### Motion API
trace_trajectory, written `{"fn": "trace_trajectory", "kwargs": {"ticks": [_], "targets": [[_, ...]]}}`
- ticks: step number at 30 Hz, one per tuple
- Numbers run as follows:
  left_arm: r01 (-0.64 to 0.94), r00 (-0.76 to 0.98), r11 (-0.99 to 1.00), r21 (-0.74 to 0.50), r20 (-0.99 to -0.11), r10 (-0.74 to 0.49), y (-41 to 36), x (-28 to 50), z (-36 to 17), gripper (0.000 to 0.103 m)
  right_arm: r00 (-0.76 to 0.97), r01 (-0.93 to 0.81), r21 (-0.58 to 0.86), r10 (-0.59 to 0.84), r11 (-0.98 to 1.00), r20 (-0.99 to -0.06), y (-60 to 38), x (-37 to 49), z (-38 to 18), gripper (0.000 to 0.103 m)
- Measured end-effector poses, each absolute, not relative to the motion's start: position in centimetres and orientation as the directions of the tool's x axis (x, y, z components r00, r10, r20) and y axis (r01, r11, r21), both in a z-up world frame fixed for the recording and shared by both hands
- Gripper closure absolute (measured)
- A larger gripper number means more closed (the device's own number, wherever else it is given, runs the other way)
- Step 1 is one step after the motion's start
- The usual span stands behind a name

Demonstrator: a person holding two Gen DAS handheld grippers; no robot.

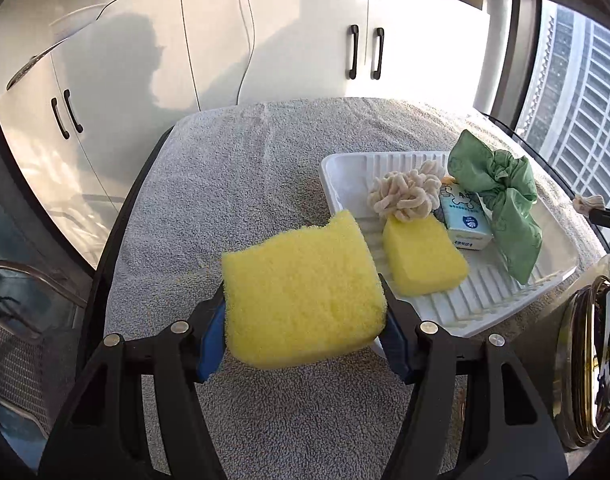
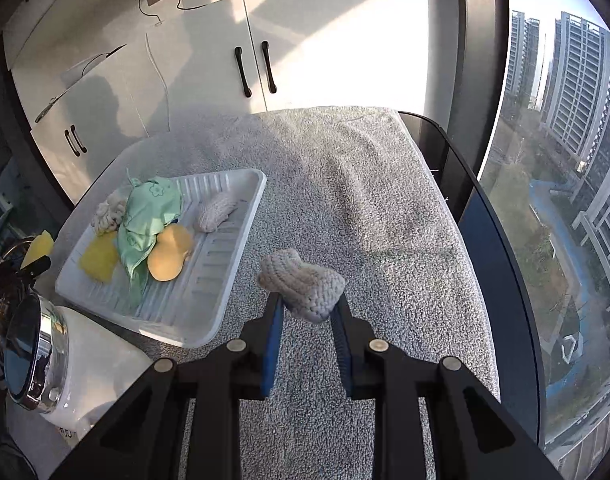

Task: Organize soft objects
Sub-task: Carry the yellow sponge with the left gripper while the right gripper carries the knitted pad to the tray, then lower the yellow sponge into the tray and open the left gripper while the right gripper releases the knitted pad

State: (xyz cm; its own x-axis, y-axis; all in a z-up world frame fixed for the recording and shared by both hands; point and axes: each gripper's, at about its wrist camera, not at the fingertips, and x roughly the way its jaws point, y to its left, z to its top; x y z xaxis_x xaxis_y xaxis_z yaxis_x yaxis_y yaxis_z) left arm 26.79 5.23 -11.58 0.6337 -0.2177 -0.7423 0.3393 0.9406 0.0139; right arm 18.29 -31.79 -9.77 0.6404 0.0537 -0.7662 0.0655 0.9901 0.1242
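My left gripper is shut on a yellow sponge and holds it above the grey towel, just left of the white tray. The tray holds a second yellow sponge, a cream scrunchie, a tissue pack and a green cloth. My right gripper is shut on a grey knitted piece, held over the towel right of the tray. In the right wrist view the tray also holds an orange sponge and another knitted piece.
The grey towel covers the dark table. White cabinets stand behind it. A window is at the right. A white appliance with a chrome ring stands near the tray's near corner.
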Motion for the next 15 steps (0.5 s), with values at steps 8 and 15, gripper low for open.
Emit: {"fn": "trace_trajectory", "kwargs": {"ticks": [8, 15], "targets": [[0.443, 0.570, 0.896, -0.023, -0.764, -0.301, 1.0, 29.2, -12.3, 0.041, 0.607, -0.066, 0.133, 0.146, 0.989, -0.781, -26.8, 23.7, -9.5, 0.076], [0.456, 0.548, 0.888, -0.049, -0.771, -0.324, -0.2, 30.2, -12.7, 0.041, 0.552, -0.121, 0.056, 0.114, 0.991, -0.826, -23.9, 25.7, -11.6, 0.076]]}}
